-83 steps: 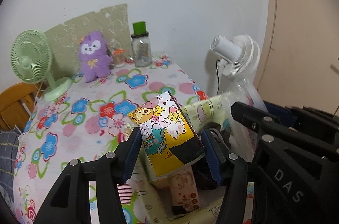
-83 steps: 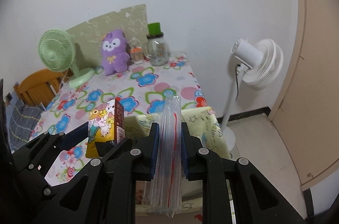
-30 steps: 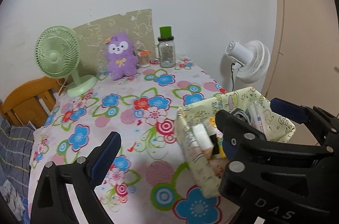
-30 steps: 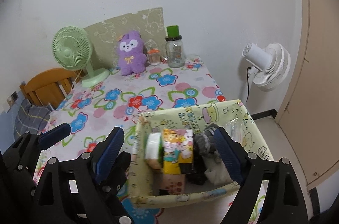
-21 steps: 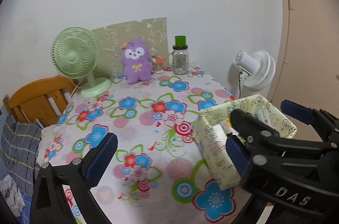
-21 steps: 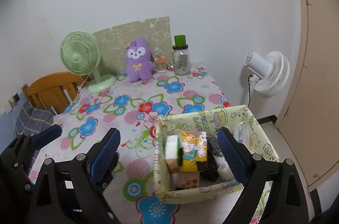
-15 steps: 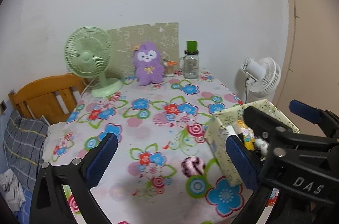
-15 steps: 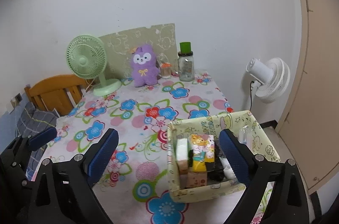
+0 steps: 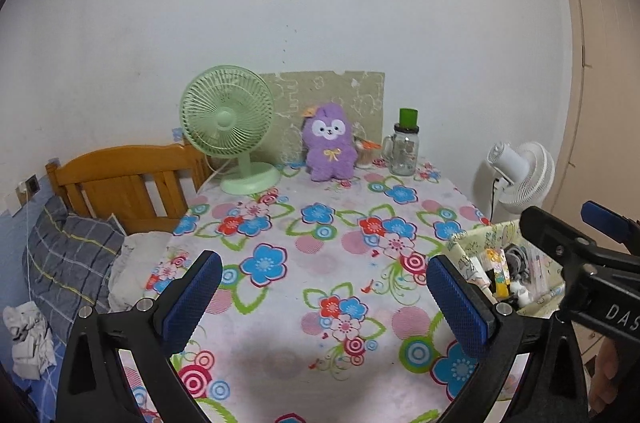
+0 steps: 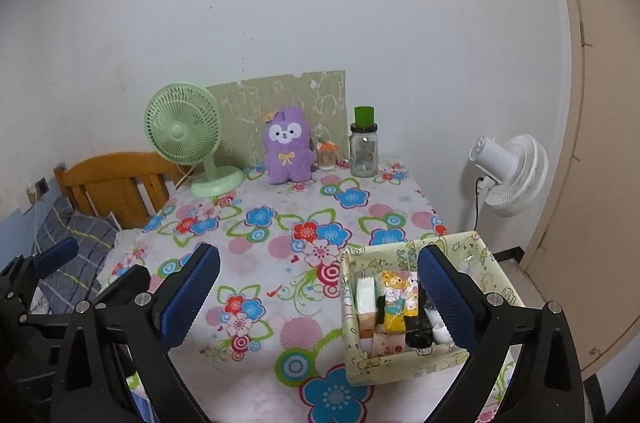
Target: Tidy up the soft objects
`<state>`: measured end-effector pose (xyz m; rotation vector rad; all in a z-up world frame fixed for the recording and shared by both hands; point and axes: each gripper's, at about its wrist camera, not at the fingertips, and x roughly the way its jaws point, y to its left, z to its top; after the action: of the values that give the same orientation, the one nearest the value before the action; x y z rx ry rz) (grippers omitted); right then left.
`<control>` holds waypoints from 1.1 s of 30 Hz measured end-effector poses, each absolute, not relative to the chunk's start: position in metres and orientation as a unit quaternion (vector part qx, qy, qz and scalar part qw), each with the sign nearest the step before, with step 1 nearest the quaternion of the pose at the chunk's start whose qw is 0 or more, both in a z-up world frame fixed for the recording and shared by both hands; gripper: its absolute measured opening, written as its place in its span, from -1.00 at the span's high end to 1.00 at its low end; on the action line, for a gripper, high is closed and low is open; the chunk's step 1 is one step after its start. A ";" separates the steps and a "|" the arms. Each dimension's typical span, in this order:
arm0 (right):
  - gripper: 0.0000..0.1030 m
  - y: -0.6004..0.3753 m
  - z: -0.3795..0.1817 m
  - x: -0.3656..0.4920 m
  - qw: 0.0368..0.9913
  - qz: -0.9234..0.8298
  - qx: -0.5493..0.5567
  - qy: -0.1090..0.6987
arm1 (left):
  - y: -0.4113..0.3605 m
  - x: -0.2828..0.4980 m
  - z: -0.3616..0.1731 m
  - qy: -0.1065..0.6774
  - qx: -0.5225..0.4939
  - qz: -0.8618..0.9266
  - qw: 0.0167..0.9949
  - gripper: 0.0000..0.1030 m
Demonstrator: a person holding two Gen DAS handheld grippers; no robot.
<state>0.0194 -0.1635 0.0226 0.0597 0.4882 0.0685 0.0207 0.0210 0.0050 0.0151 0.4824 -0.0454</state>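
Note:
A pale green fabric box (image 10: 404, 369) stands at the table's near right corner and holds several small packs, among them a yellow cartoon pack (image 10: 394, 303). It also shows in the left wrist view (image 9: 464, 243). A purple plush toy (image 10: 286, 145) sits upright at the back of the table, also in the left wrist view (image 9: 330, 143). My left gripper (image 9: 324, 297) is open and empty, held back from the table. My right gripper (image 10: 316, 291) is open and empty, with its right finger over the box.
A green desk fan (image 10: 188, 139) stands at the back left and a glass jar with a green lid (image 10: 364, 143) at the back right. A white floor fan (image 10: 508, 173) stands right of the table. A wooden headboard (image 9: 120, 179) and bedding lie left.
Both grippers let go of their items, the yellow pack and the clear bag, into the box, opened wide and drew back and up from the table.

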 end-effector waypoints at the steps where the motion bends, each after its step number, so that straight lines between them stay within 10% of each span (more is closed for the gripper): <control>1: -0.95 -0.163 0.024 0.018 0.970 0.032 0.030 0.239 | 0.022 0.019 0.006 0.236 0.006 -0.022 0.971 -0.99; 33: -0.99 -0.156 0.035 -0.005 0.977 0.026 0.022 0.212 | 0.036 0.001 0.015 0.218 -0.005 -0.026 0.976 -0.99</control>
<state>-0.0051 -0.1564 0.0346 0.0440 0.4275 0.0533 0.0007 0.0358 0.0152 -0.0106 0.4386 -0.0516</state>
